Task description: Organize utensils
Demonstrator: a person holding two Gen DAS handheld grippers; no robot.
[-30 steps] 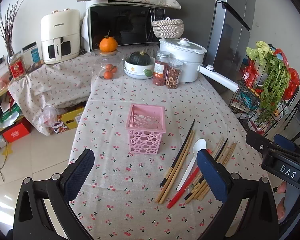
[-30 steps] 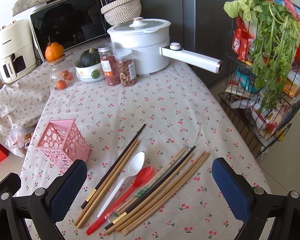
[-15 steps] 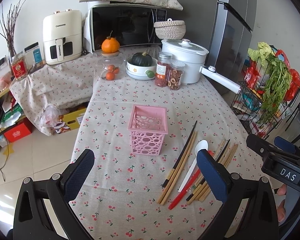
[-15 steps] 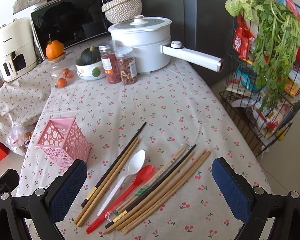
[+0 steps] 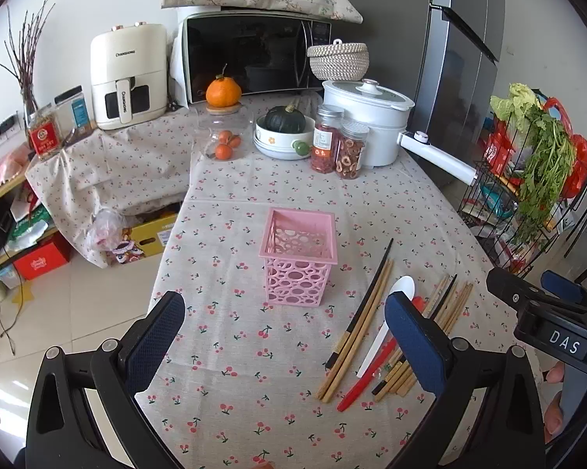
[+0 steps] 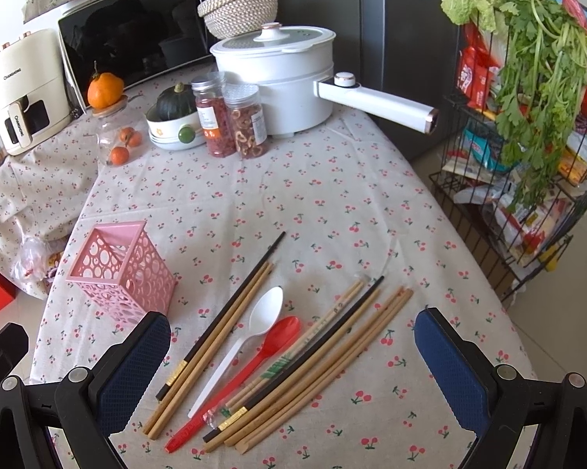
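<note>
A pink perforated basket (image 5: 298, 260) stands upright and empty on the cherry-print tablecloth; it also shows in the right wrist view (image 6: 122, 269). To its right lie several wooden and black chopsticks (image 6: 223, 336), a white spoon (image 6: 254, 328) and a red spoon (image 6: 254, 363); they show in the left wrist view too, the chopsticks (image 5: 356, 332) nearest the basket. My left gripper (image 5: 285, 340) is open and empty, above the cloth in front of the basket. My right gripper (image 6: 293, 355) is open and empty, hovering over the utensils.
At the table's far end stand a white pot with a long handle (image 6: 285, 78), two spice jars (image 6: 231, 117), a bowl with a squash (image 6: 172, 117) and a glass jar (image 6: 115, 136). A wire rack with greens (image 6: 528, 136) stands off the right edge.
Both grippers have drifted slightly back and up; the basket and utensils look a little farther off. Nothing on the table has moved.
</note>
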